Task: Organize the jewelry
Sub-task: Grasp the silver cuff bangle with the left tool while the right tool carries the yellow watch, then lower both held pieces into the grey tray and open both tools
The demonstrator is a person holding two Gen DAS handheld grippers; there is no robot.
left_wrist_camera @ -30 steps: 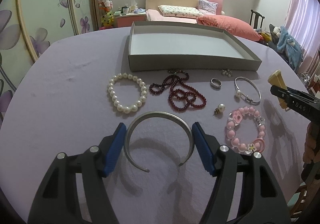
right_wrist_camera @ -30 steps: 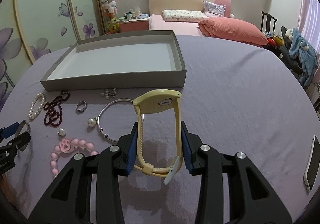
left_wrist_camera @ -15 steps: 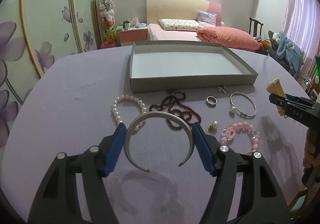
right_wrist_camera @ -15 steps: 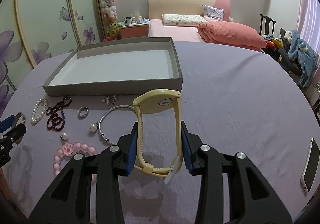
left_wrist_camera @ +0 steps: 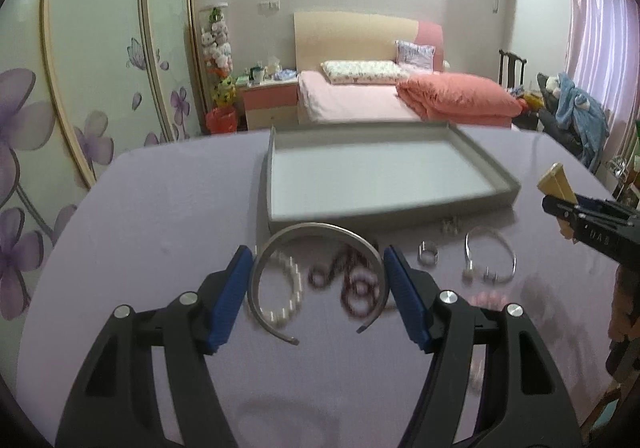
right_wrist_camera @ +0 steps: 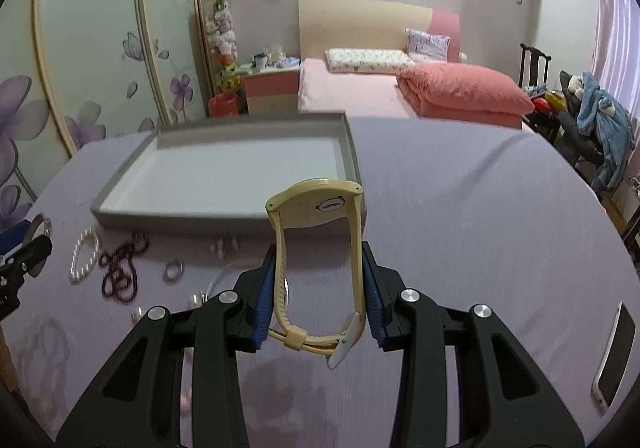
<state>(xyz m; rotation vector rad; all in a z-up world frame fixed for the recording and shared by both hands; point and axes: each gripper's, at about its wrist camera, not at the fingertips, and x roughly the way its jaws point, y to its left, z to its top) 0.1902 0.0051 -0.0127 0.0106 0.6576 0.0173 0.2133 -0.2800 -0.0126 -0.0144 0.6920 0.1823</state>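
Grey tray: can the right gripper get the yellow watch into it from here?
Probably yes. The right gripper holds the yellow watch just short of the grey tray, whose inside looks bare, with nothing standing between them.

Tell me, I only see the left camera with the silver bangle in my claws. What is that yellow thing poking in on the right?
Observer: It is a yellow watch. The right gripper is shut on its strap, with the watch face up at the far end.
Operator: Is anything lying on the cloth further right of it?
Observer: Yes, a phone lies near the right edge of the purple cloth.
Operator: Is the box's right side clear?
Observer: The grey box has nothing inside, and the cloth right of it is bare up to the watch.
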